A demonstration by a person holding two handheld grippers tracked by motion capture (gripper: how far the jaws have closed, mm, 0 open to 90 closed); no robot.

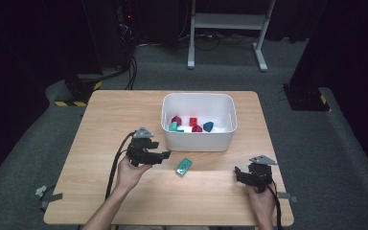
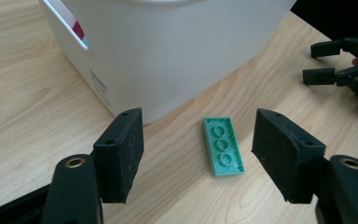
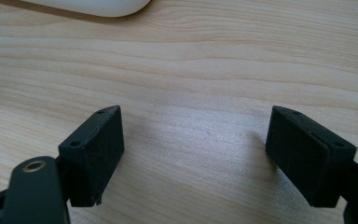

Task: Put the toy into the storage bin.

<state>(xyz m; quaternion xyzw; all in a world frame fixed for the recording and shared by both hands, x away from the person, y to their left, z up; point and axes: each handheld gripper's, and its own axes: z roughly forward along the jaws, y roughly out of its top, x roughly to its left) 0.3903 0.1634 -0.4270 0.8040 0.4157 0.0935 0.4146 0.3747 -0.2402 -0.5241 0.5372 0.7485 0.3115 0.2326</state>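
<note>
Counter [image 1: 124, 191] of pale wood fills the high view, with a white bin [image 1: 199, 139] standing toward its far edge and several red and teal blocks lying inside. A green brick [image 1: 184, 166] lies flat on the wood just in front of the bin, apart from its wall. The left gripper [image 1: 165, 155] hovers just beside the brick, pointing toward it, while the right gripper [image 1: 238, 173] rests well off to the other side.

From the left gripper view, the left gripper [image 2: 198, 144] has its jaws spread wide, and the green brick [image 2: 223, 146] lies underside up on the counter between and a little beyond them, untouched by either pad. The white bin [image 2: 168, 51] rises close behind it, and the right gripper [image 2: 318, 63] shows at the far edge with its jaws parted.

From the right gripper view, the right gripper [image 3: 193, 135] is open over bare wood, holding nothing, a corner of the bin [image 3: 93, 5] at the top.

The step in hand looks like the approach to picking up the brick. The next move calls for lowering the pads to either side of the brick's long edges, then closing without pushing it into the bin wall.
</note>
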